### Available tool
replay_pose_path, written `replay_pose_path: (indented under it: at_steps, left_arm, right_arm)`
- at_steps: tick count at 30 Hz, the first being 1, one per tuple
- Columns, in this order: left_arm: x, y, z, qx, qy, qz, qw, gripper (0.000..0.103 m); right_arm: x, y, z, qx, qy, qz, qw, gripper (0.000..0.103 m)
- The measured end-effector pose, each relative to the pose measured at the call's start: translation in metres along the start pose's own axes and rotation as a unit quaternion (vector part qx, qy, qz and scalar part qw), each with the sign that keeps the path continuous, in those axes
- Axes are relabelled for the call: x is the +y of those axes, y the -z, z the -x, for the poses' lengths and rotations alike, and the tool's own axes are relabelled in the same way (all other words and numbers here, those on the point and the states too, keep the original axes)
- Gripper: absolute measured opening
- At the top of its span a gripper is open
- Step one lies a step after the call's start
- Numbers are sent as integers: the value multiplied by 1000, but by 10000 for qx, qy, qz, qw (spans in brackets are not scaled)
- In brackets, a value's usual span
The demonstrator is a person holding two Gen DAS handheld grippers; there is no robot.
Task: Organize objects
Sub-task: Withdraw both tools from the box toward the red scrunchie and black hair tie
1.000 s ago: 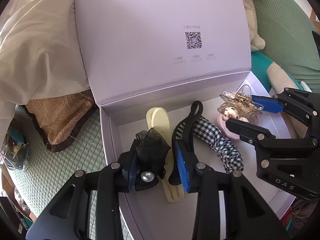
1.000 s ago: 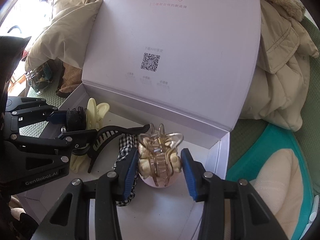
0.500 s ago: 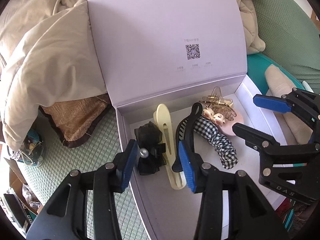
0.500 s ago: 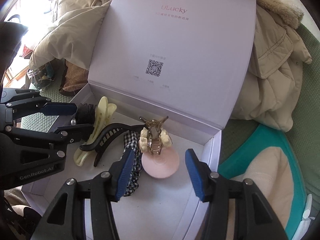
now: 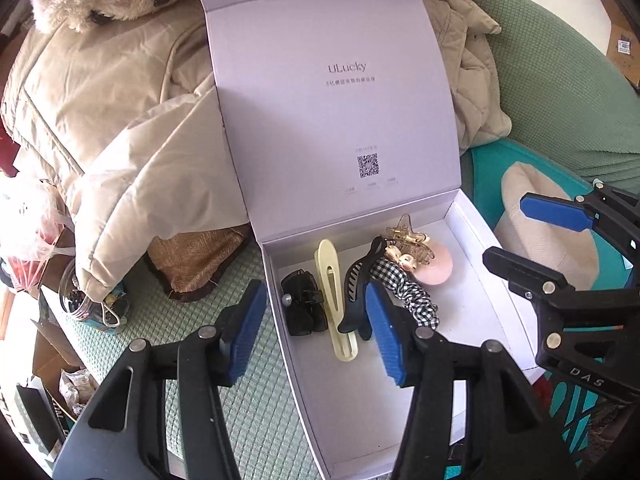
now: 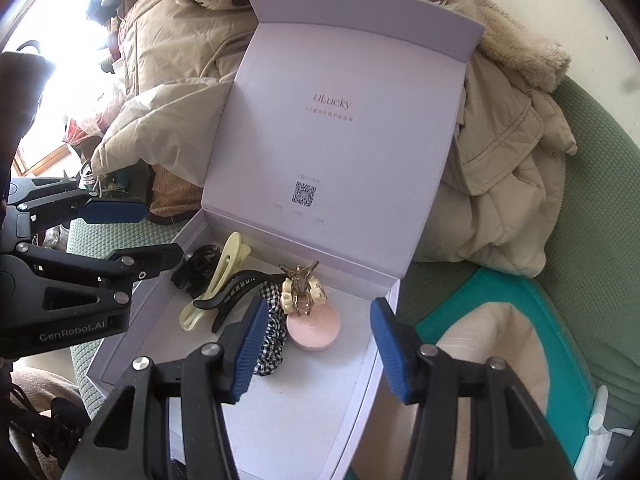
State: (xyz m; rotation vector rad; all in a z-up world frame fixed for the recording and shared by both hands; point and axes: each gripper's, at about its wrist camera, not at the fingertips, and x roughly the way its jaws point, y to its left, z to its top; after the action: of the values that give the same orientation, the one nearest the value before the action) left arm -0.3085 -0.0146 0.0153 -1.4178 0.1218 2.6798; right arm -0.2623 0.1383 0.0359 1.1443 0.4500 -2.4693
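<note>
An open lavender box lies on a green quilted seat, its lid standing up behind it. Inside lie a black bow clip, a cream flat clip, a black banana clip, a checked scrunchie, a pink round compact and a gold claw clip resting on it. My left gripper is open and empty above the box's left wall. My right gripper is open and empty above the box's right side.
A beige padded jacket lies piled behind and around the lid. A teal cushion with a cream patch sits right of the box. A brown cloth and a glass jar are at the left.
Both grippers let go, the left of the black bow clip, the right of the gold claw clip, opened wide and pulled back and up from the box. The clips now rest inside.
</note>
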Motion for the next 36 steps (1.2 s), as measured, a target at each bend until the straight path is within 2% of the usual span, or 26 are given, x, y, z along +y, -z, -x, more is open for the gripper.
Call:
replay_pose_path:
  at_steps: [17, 20, 26, 28, 36]
  left_arm:
    - [-6, 16, 136, -743, -96, -21, 9972, 65]
    - [-9, 22, 158, -880, -138, -31, 9960, 69]
    - [-13, 39, 198, -1106, -145, 17, 9938, 76]
    - [-14, 47, 207, -1117, -123, 32, 9937, 78]
    - [-24, 81, 236, -1094, -97, 105, 9939, 82]
  right_arm:
    - [12, 10, 114, -761, 222, 13, 9969, 54]
    - [15, 15, 134, -904, 325, 10, 9954, 63]
    - [22, 27, 170, -1142, 387, -33, 9927, 65]
    - [25, 32, 180, -1196, 440, -46, 9918, 69]
    - [34, 55, 205, -1246, 479, -80, 9910, 70]
